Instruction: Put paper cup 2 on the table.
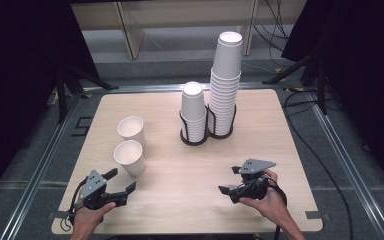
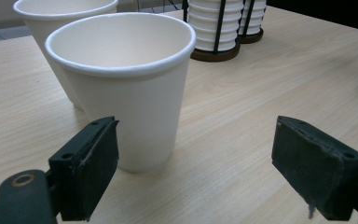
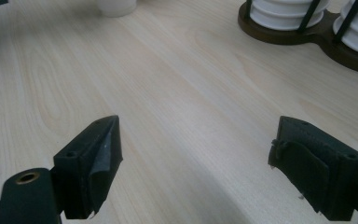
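White paper cup [image 2: 123, 88] stands upright on the wooden table [image 1: 180, 170], just ahead of the left gripper [image 1: 121, 181] and a bit to its left. Its jaws are spread wide, holding nothing. The right gripper [image 1: 231, 180], also spread and holding nothing, is farther away.

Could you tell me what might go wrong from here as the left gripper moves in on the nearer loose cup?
The left gripper has open jaws, and one sits close beside the nearer cup; a nudge could tip it. The farther cup stands just behind, so a push may knock both. The tall stack in its holder could topple if bumped.
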Demonstrator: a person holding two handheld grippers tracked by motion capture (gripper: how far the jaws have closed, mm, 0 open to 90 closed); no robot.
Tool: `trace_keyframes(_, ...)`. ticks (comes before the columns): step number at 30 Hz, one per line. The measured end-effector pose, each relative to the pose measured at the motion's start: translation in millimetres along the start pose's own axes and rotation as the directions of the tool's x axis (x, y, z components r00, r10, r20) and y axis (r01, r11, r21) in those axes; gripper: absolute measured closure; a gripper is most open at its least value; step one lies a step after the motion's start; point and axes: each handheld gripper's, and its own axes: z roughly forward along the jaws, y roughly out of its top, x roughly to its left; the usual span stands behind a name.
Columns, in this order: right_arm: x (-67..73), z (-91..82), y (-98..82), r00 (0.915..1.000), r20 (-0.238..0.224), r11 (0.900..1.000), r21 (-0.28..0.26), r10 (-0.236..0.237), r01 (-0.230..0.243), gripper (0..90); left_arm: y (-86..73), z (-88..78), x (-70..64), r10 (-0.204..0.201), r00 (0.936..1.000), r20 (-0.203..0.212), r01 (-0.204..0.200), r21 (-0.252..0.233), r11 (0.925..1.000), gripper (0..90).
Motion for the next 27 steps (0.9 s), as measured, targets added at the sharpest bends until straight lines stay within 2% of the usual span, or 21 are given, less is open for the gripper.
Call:
trace_keyframes(3, -0.3, -2.4, -2.5, 0.9992, -0.027, 1.000, -0.005, 0.028, -0.028, 15.9, -0.2, -0.3, -3.4, -0.002, 0.9999, 0.011, 0.002, -0.016, 0.9999, 14.4)
trace_keyframes(4, -0.2, -4.7, -3.8, 0.9993, -0.007, 0.999, -0.003, 0.036, -0.036, 15.9, -0.2, -0.6, -3.6, 0.003, 0.9999, 0.014, -0.003, -0.016, 0.9999, 14.4)
trace_keyframes(9, -1.6, -10.9, -9.1, 0.9984, 0.020, 0.998, -0.028, 0.054, -0.053, 15.7, 0.1, -3.6, -7.2, 0.005, 0.9999, 0.016, -0.005, 0.000, 1.0000, 14.4)
trace_keyframes(11, -2.3, -12.9, -11.1, 0.9981, 0.034, 0.998, -0.036, 0.052, -0.051, 15.7, -0.5, -2.8, -8.5, 0.000, 0.9998, 0.022, 0.000, -0.017, 0.9999, 14.5)
trace_keyframes(14, -2.6, -16.4, -15.5, 0.9957, 0.048, 0.996, -0.042, 0.079, -0.077, 15.7, -0.1, -4.3, -10.9, 0.001, 0.9997, 0.025, -0.001, 0.004, 1.0000, 14.5)
trace_keyframes(15, -1.3, -17.2, -17.2, 0.9937, 0.040, 0.994, -0.039, 0.105, -0.103, 15.7, -0.2, -4.2, -11.4, 0.002, 0.9996, 0.028, -0.002, 0.003, 1.0000, 14.5)
trace_keyframes(16, -3.0, -18.2, -18.3, 0.9953, 0.049, 0.996, -0.047, 0.084, -0.081, 15.7, -0.4, -3.8, -12.7, -0.007, 0.9995, 0.030, 0.007, -0.003, 1.0000, 14.5)
trace_keyframes(18, -1.6, -20.2, -20.5, 0.9918, 0.036, 0.992, -0.041, 0.122, -0.121, 15.7, -0.1, -4.0, -13.2, -0.001, 0.9994, 0.035, 0.000, 0.005, 1.0000, 14.5)
trace_keyframes(19, -2.4, -20.5, -21.9, 0.9930, 0.044, 0.993, -0.053, 0.110, -0.107, 15.7, 0.0, -4.2, -13.5, 0.000, 0.9994, 0.035, 0.000, 0.007, 1.0000, 14.5)
trace_keyframes(21, -1.4, -21.9, -24.2, 0.9902, 0.041, 0.990, -0.048, 0.134, -0.132, 15.7, 0.4, -4.5, -14.3, -0.004, 0.9995, 0.033, 0.003, 0.012, 0.9999, 14.5)
trace_keyframes(23, -1.2, -24.1, -26.9, 0.9892, 0.045, 0.990, -0.034, 0.139, -0.138, 15.7, -0.2, -3.6, -13.7, -0.006, 0.9991, 0.042, 0.005, 0.010, 0.9999, 14.5)
trace_keyframes(24, -1.3, -25.4, -28.1, 0.9898, 0.061, 0.991, -0.038, 0.129, -0.127, 15.7, -0.3, -3.4, -13.6, -0.006, 0.9991, 0.041, 0.005, 0.010, 0.9999, 14.5)
trace_keyframes(25, -0.3, -26.3, -29.2, 0.9876, 0.061, 0.989, -0.038, 0.145, -0.143, 15.7, -0.3, -3.4, -13.6, -0.006, 0.9992, 0.040, 0.006, 0.011, 0.9999, 14.5)
trace_keyframes(27, -0.9, -28.5, -31.3, 0.9878, 0.073, 0.990, -0.049, 0.137, -0.134, 15.7, -0.5, -2.9, -13.6, -0.009, 0.9990, 0.043, 0.009, 0.014, 0.9999, 14.5)
